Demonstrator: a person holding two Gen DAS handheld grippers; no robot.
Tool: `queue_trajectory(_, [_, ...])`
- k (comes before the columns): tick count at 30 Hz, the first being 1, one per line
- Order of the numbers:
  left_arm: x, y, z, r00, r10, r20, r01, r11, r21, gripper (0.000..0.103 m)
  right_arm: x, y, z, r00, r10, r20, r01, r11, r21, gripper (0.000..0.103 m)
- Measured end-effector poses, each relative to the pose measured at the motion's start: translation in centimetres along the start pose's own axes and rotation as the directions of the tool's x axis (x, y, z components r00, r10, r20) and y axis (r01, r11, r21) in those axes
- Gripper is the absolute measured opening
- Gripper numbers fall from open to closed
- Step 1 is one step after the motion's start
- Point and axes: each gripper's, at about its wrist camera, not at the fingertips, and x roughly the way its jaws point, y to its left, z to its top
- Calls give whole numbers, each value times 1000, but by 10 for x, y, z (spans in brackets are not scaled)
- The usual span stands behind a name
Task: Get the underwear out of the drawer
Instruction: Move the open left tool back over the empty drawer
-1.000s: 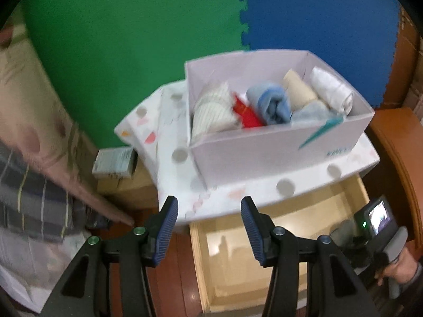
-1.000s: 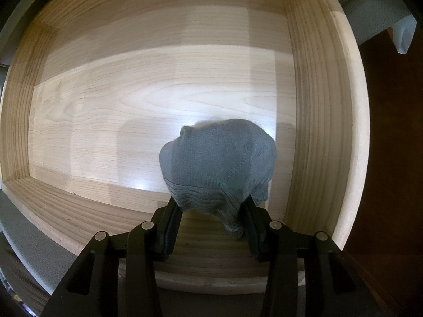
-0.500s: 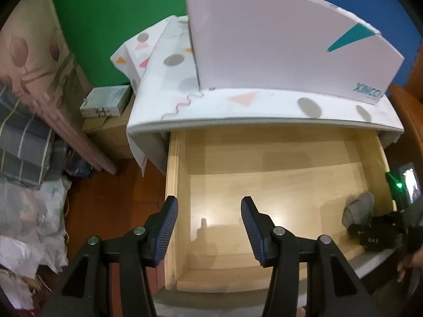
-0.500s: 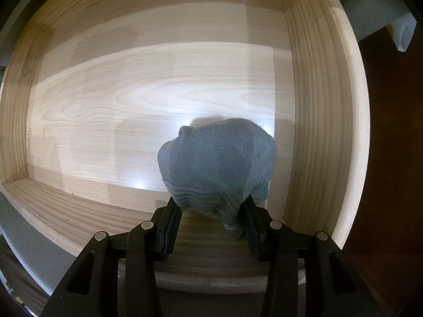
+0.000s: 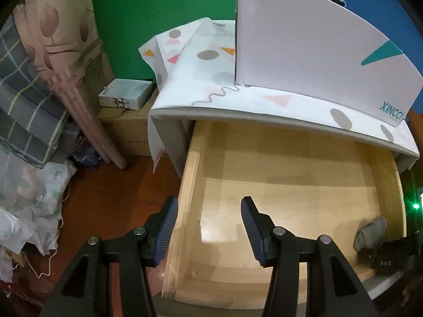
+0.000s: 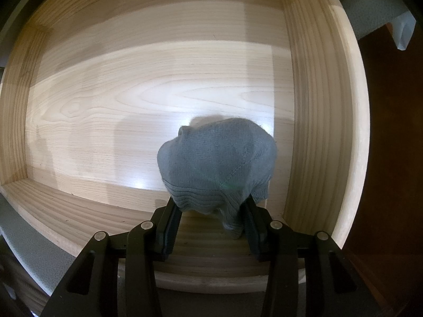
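Observation:
A grey folded piece of underwear (image 6: 219,163) lies in the right front part of the open wooden drawer (image 6: 322,105). My right gripper (image 6: 210,208) is closed on its near end, both jaws pressed into the fabric. In the left wrist view the same underwear (image 5: 370,233) shows at the drawer's right side with the right gripper (image 5: 388,253) behind it. My left gripper (image 5: 208,227) is open and empty, hovering above the drawer's (image 5: 185,211) left front corner.
A white box (image 5: 312,42) stands on the patterned cabinet top (image 5: 216,79) above the drawer. Left of the cabinet are a small carton (image 5: 127,97), hanging fabric (image 5: 60,60) and crumpled cloth (image 5: 29,203) on the dark wooden floor (image 5: 111,200).
The left gripper has dropped down and moved in toward the drawer, so the box's inside is out of sight. The right gripper stays shut on the grey underwear, nearly still.

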Motion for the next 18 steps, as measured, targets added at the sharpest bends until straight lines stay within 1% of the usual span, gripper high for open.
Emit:
queue_trajectory(2, [1, -2, 0, 1000, 1, 0, -1, 1000, 13, 51, 0, 0, -1, 1000, 0, 3, 0, 1000, -3, 41])
queue_trajectory(5, [1, -6, -1, 1000, 23, 6, -23, 999, 41, 51, 0, 1, -2, 1000, 0, 4, 0, 1000, 1, 40])
queue_trajectory(8, [-1, -7, -3, 1000, 23, 13, -23, 998, 53, 51, 0, 2, -3, 1000, -3, 15, 3, 1000, -4, 40])
queue_trajectory(13, [1, -6, -4, 1000, 26, 5, -27, 998, 53, 51, -4, 4, -5, 999, -6, 38, 7, 1000, -25, 38])
queue_trajectory(18, [2, -5, -4, 1000, 22, 0, -22, 999, 48, 51, -12, 6, -8, 997, 12, 78, -10, 999, -33, 34])
